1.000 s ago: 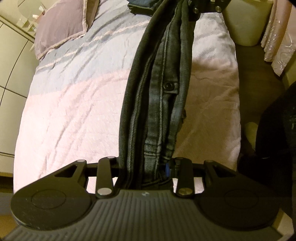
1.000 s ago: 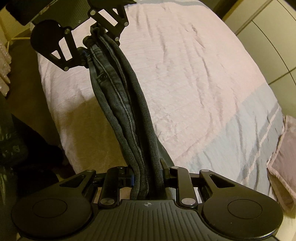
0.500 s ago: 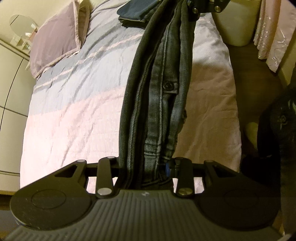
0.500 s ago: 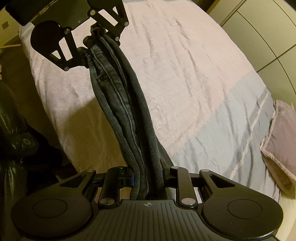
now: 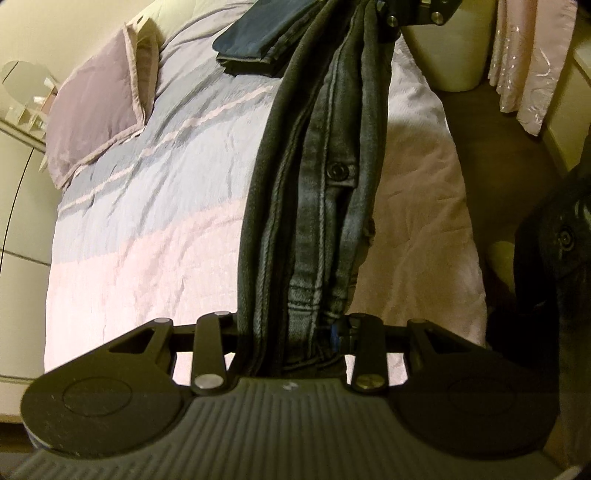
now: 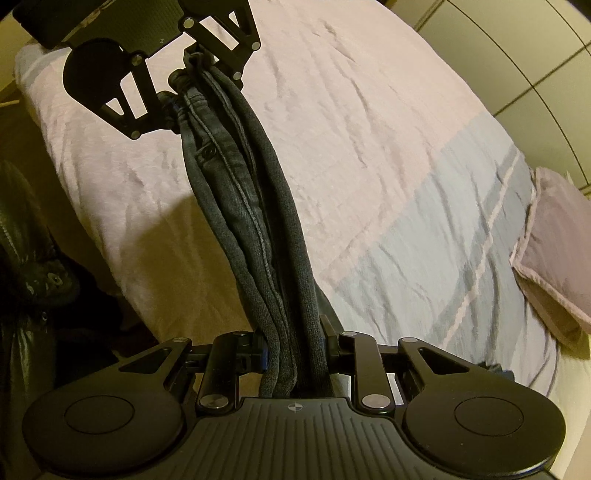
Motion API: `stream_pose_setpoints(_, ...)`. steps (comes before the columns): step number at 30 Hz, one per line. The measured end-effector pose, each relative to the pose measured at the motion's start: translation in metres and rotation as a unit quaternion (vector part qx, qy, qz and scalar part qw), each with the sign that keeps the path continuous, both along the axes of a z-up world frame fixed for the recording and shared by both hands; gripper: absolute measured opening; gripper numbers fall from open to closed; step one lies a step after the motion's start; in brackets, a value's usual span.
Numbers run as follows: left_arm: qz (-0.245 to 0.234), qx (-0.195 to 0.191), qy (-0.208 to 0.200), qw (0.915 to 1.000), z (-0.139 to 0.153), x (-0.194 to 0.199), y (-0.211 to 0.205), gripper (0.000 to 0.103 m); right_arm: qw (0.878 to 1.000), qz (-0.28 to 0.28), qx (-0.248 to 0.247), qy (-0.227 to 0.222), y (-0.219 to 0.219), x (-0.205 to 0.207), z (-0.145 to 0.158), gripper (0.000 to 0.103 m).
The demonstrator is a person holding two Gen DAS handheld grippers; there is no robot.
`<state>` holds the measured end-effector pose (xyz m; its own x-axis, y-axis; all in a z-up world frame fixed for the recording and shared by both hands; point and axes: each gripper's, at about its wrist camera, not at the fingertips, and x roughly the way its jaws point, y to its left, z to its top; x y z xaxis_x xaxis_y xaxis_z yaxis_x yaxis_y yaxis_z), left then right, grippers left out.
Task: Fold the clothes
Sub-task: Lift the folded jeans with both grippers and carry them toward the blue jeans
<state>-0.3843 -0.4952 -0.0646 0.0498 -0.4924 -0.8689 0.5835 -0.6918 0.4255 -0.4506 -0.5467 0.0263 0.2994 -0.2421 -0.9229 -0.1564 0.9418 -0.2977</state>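
Observation:
Dark grey jeans [image 5: 317,192] hang bunched and stretched between my two grippers above the bed. My left gripper [image 5: 291,332] is shut on the waistband end, where a metal button shows. My right gripper [image 6: 295,354] is shut on the other bunched end of the jeans [image 6: 251,206]. Each gripper appears in the other's view: the right one [image 5: 388,26] at the top edge, the left one [image 6: 184,81] at the upper left. The jeans hang over the pink part of the bedspread [image 5: 147,266], near the bed's side edge.
A folded dark garment [image 5: 258,40] lies on the blue part of the bedspread near the head. A mauve pillow [image 5: 96,107] lies at the head of the bed [image 6: 561,236]. A pale bin [image 5: 450,55], a pink curtain [image 5: 528,62] and floor flank the bed. A person's dark clothing [image 6: 22,280] stands beside it.
Both views have swung: the pillow and the folded dark garment have come further into view. The jeans stay stretched between both grippers with the same grip.

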Motion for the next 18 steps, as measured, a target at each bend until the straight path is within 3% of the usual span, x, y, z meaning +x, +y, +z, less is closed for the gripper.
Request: stream_pose_setpoints(18,-0.092,-0.007,-0.004,0.9957,-0.002,-0.037,-0.040,0.033,0.996,-0.087,-0.006,0.004,-0.024,-0.036,0.006,0.022)
